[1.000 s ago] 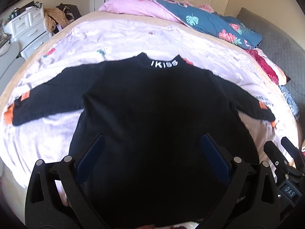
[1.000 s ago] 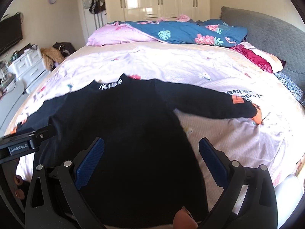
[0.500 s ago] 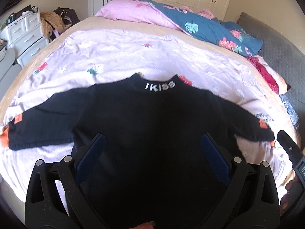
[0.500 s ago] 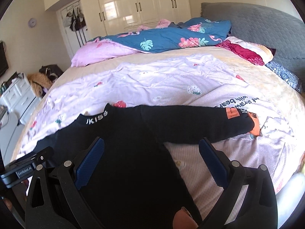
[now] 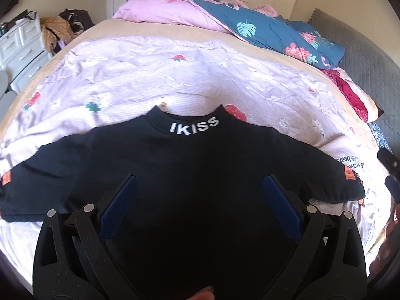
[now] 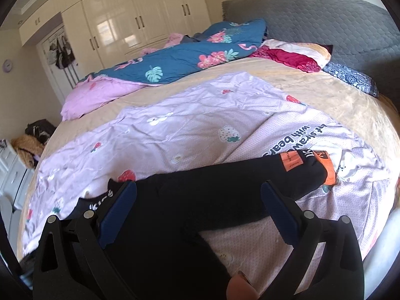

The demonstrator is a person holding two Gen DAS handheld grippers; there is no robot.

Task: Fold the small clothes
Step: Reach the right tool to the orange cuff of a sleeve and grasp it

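Left wrist view: black top (image 5: pixel 190 165), small, long-sleeved, "IKISS" in white on collar (image 5: pixel 193 126); spread flat, front up, on lilac printed sheet (image 5: pixel 150 80) over bed (image 5: pixel 105 27). Both sleeves out sideways; orange tag near each cuff. Left tongs (image 5: pixel 200 202) wide open, empty, poised above chest of garment. Compared with a second ago: collar lower in view and nearer, garment larger in view, so tongs advanced over body.

Right wrist view: right tongs (image 6: pixel 198 205) wide open, empty. Swung rightward from a second ago; now framing right sleeve (image 6: pixel 237 187) near armpit rather than torso. Cuff (image 6: pixel 322 167) with orange patch lying on sheet, well out to the side.

Status: no fold made yet. Judged next: closing on right sleeve and carrying it across the chest. Blue floral duvet (image 6: pixel 180 62) and pink pillow (image 5: pixel 165 10) at far side, clear of work.
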